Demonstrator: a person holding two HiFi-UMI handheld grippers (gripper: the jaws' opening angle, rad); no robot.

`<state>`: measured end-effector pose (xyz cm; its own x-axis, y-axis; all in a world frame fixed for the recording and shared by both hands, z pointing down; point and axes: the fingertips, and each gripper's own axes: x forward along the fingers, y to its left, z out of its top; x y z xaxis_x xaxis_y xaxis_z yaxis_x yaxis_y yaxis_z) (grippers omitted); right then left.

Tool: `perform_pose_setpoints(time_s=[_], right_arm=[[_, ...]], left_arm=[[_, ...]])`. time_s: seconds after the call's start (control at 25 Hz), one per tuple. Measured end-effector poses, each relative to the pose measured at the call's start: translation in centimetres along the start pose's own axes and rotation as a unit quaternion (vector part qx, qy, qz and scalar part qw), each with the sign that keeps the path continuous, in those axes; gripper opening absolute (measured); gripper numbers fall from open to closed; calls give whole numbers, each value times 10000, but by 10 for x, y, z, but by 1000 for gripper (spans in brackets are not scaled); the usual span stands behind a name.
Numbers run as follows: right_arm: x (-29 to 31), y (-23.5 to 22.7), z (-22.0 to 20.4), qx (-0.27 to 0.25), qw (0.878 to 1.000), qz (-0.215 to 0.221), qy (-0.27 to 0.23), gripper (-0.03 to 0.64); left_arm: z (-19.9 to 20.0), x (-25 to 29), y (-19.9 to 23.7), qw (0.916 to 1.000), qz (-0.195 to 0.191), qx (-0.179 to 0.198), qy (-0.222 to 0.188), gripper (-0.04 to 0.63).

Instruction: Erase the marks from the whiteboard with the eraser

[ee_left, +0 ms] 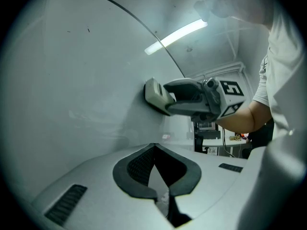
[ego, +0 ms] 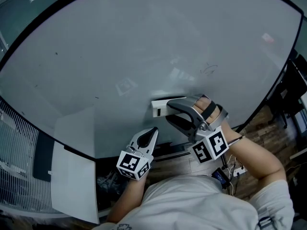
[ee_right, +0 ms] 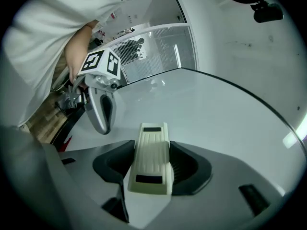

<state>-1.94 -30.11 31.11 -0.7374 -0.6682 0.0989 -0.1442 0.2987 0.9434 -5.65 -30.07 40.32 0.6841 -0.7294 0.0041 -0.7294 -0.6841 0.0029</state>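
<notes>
The whiteboard (ego: pixel 120 37) fills most of the head view. It carries a faint scribble (ego: pixel 208 70) at right and tiny dark specks (ego: pixel 56 53) at left. A cream eraser (ego: pixel 160 107) lies flat against the board's lower part, with my right gripper (ego: pixel 167 111) shut on it. The right gripper view shows the eraser (ee_right: pixel 152 157) clamped between both jaws. My left gripper (ego: pixel 154 130) hovers just below and left of the eraser, shut and empty, close to the board's lower edge. In the left gripper view its jaws (ee_left: pixel 154 146) meet, and the eraser (ee_left: pixel 156 96) shows beyond them.
A white panel (ego: pixel 72 176) and a wire grille (ego: pixel 14 143) stand at lower left, below the board. Cables and a small device (ego: pixel 232 170) lie on the wooden floor at right. Dark furniture (ego: pixel 295 85) stands by the board's right edge.
</notes>
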Motion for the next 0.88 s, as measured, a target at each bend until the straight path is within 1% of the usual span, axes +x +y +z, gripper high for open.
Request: perform_pose_setpoints(time_s=[0.24, 0.4, 0.52, 0.64, 0.76, 0.84, 0.88], right_arm=[[-3, -94, 37, -353, 9982, -423, -242, 239], [-12, -150, 65, -545, 9955, -671, -377, 239], [-16, -204, 83, -739, 9921, -924, -418, 239], [-19, -251, 98, -732, 9897, -1153, -419, 239], [-22, -277, 106, -590, 9878, -1388, -388, 239], [-22, -279, 103, -451, 9885, -1419, -270, 239], [-22, -278, 101, -459, 9887, -1415, -205, 239]], left_arm=[[-2, 0, 11, 10000, 65, 21, -9, 8], [-10, -6, 12, 9999, 145, 46, -11, 8], [-4, -7, 16, 9997, 223, 113, 26, 8], [5, -9, 22, 9996, 274, 107, 24, 8], [4, -11, 25, 9996, 288, 76, 34, 8], [0, -11, 23, 9995, 305, 92, 54, 8], [0, -10, 22, 9994, 315, 115, 69, 8]])
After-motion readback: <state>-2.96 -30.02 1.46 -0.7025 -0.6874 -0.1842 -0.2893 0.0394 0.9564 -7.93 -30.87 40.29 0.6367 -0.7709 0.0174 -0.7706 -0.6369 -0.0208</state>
